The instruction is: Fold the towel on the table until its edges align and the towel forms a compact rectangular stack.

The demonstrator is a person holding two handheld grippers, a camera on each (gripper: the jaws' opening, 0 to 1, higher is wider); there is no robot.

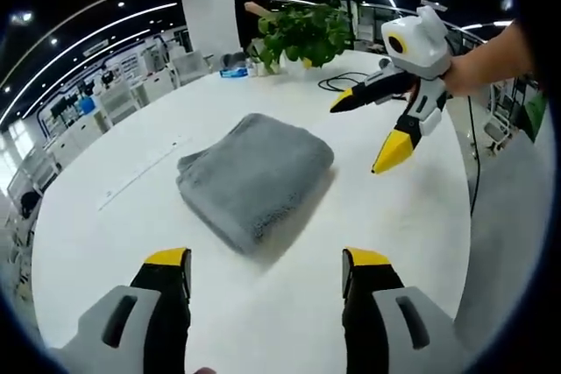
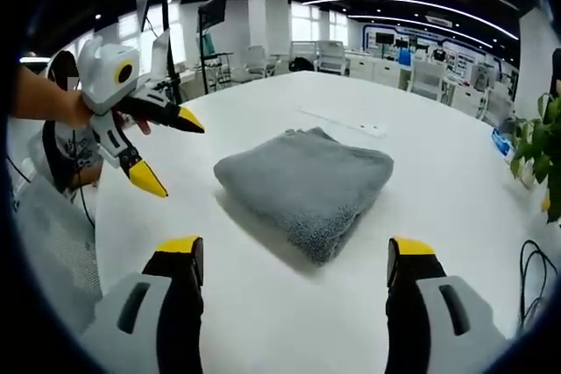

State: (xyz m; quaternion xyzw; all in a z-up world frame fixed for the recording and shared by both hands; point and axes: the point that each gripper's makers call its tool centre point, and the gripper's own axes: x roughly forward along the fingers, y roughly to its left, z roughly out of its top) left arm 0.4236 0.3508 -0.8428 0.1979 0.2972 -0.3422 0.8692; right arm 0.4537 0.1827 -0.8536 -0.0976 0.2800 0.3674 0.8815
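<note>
The gray towel (image 1: 254, 179) sits folded mid-surface (image 1: 114, 225), a compact stack. Left tool (image 1: 265, 271) and right tool (image 2: 295, 260) hover spread wide, empty. Looks finished; just check the edges line up, don't tug.

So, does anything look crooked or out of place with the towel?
Nothing stands out. The grey towel lies folded in a compact stack on the white table, one corner slightly loose. Left gripper and right gripper are open, apart from it.
</note>
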